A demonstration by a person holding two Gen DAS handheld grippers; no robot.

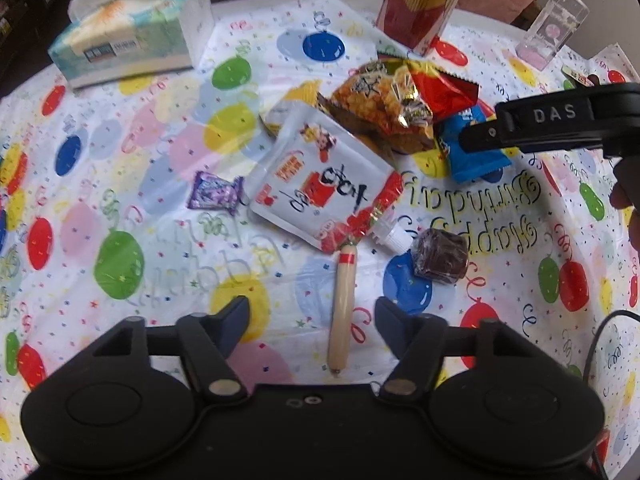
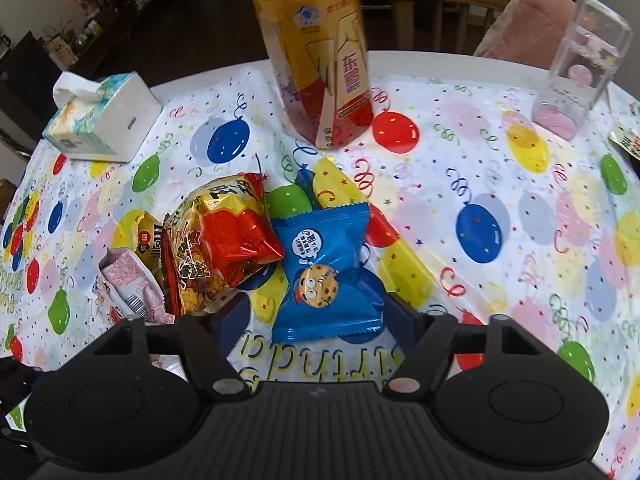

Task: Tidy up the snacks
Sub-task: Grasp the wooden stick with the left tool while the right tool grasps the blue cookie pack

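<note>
The right claw [image 2: 316, 320] stood wide open with the blue cookie packet [image 2: 326, 272] lying between its fingers, flat on the counter [image 2: 500, 160]. The packet lay just beside the red and gold crisp bag [image 2: 224, 244], on the bag's side away from the tissue box [image 2: 100, 120], and touched or nearly touched it. The step in hand looked like picking up that packet. To do it well, the claw would want to come down square over the packet's puffed middle, not its crimped ends, and close gently so the biscuit inside did not break. The finger nearer the crisp bag should slip into the narrow gap without catching the bag.

The left claw [image 1: 312, 320] was also wide open and held nothing. It hovered over the thin sausage stick [image 1: 342, 312], which lay on the near side of the white drink pouch [image 1: 324, 184]. A purple sweet [image 1: 214, 194] and a dark wrapped sweet [image 1: 440, 258] lay on either side of the pouch.

No box or tray for the snacks was in view, so the goal spot could not be told. The bottle [image 2: 320, 60] was cut off at the top. A yellow packet under the crisp bag was mostly hidden.
</note>
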